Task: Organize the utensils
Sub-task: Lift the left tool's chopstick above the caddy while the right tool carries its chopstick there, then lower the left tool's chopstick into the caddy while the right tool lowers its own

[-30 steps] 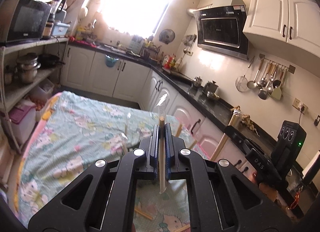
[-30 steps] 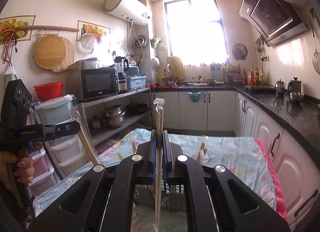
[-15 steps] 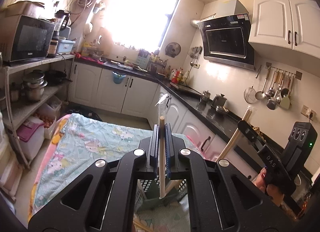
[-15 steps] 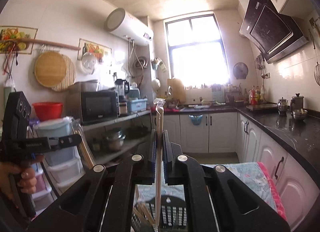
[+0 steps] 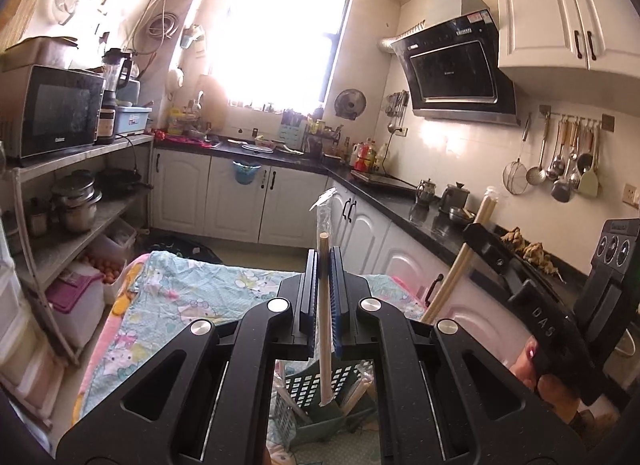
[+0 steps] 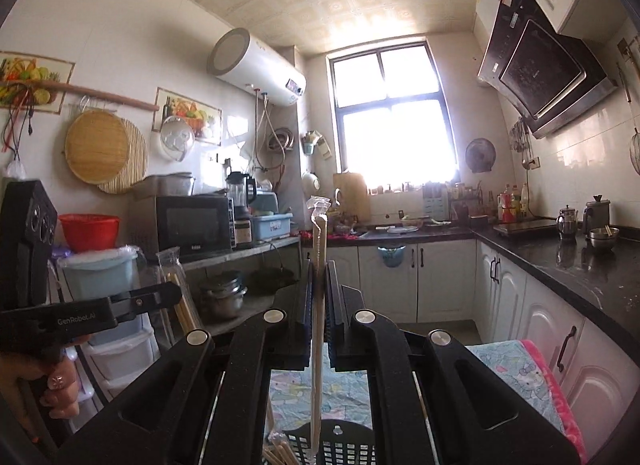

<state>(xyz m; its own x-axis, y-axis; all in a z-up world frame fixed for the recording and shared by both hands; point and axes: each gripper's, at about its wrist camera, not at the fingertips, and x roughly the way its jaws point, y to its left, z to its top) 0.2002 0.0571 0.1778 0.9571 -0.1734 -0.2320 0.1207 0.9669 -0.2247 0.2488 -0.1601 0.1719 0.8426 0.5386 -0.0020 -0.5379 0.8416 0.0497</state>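
My left gripper [image 5: 324, 261] is shut on a wrapped pair of wooden chopsticks [image 5: 325, 329], held upright with the lower end over a dark green slotted basket [image 5: 316, 389] on the table. My right gripper [image 6: 319, 273] is shut on another wrapped pair of chopsticks [image 6: 318, 345], also upright, above the same basket [image 6: 336, 445]. More wrapped chopsticks [image 6: 278, 451] stand in the basket. Each view shows the other gripper: the right one [image 5: 480, 231] holding its chopsticks [image 5: 464, 261], the left one [image 6: 172, 297] holding its chopsticks [image 6: 180, 297].
The table has a pale blue cartoon-print cloth [image 5: 192, 297]. A metal shelf with a microwave [image 5: 52, 109] and pots stands left. A black counter [image 6: 580, 269] with white cabinets runs along the right. A range hood [image 5: 452, 73] hangs above.
Both grippers have tilted upward and lifted, so the views show more wall and ceiling. The basket has come into view below both grippers. Both chopstick pairs stay gripped.
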